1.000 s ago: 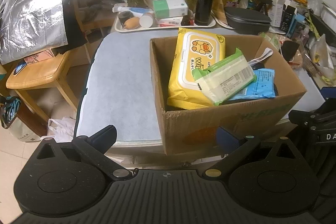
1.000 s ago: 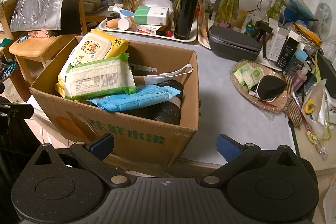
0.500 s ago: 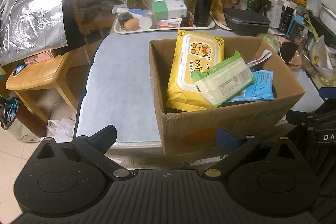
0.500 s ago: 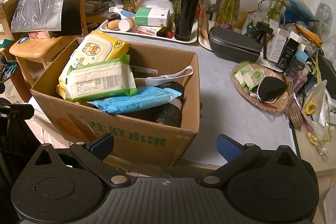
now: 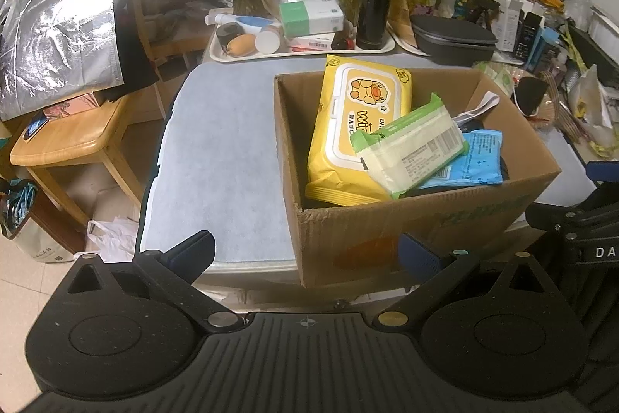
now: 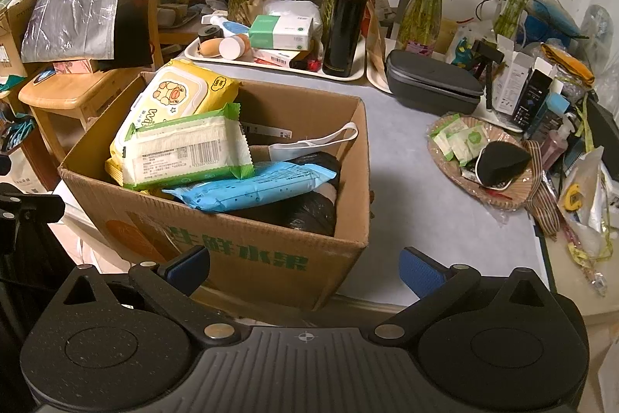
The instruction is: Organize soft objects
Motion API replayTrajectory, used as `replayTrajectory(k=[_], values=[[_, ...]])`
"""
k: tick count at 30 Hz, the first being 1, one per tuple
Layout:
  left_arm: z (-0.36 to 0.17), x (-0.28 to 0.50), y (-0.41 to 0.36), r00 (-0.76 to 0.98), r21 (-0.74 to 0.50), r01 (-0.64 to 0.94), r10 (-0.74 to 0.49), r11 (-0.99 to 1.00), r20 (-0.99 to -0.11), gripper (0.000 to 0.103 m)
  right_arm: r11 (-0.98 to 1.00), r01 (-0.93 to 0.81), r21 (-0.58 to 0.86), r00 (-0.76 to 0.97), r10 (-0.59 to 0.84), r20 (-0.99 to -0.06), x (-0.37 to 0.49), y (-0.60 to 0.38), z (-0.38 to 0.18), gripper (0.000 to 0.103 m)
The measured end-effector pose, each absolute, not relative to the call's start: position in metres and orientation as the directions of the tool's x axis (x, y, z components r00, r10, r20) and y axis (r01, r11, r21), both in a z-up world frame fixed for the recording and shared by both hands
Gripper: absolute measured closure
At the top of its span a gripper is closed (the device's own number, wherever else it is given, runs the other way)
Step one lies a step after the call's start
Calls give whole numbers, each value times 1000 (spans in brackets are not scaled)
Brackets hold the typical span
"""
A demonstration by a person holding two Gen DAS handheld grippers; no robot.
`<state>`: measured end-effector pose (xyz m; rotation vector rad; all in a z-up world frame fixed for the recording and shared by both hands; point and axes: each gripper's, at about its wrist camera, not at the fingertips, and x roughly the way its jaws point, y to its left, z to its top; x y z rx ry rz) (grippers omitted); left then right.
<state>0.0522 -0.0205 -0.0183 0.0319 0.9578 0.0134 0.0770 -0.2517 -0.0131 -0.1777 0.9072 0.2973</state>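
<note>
Both grippers hang back at the near edge of the table, short of the cardboard box (image 5: 406, 219). Left gripper (image 5: 305, 254): jaws spread wide, nothing between them. Right gripper (image 6: 305, 268): same, wide apart and empty. Box sits on the pale blue table cover (image 5: 224, 149), its near wall at the table edge. Contents, stacked: yellow wet-wipes pack (image 5: 356, 126) with a duck on it, leaning upright against the left side; green-edged wipes pack (image 6: 185, 151) lying across it; blue wipes pack (image 6: 251, 190) beneath that, resting on a black plastic bag (image 6: 309, 215). A white face mask (image 6: 309, 146) shows behind, strap up against the right wall. Judgement: this is the approach step, with no item picked; soft items are all in the box. Next move probably calls for one gripper to pass over the near wall and close on the topmost green pack, gripping across its thin edge since the film will crumple. The woven tray (image 6: 499, 196) to the right holds small sachets; whether they belong to the task is unclear.
</note>
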Motion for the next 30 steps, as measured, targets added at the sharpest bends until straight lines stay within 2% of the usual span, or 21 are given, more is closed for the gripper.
replayTrajectory(k=[30], values=[[-14,53,-22,587,44,-5,39,999,-809,0,946,-323,-19,581,183,-793,78,-253,-13,0]])
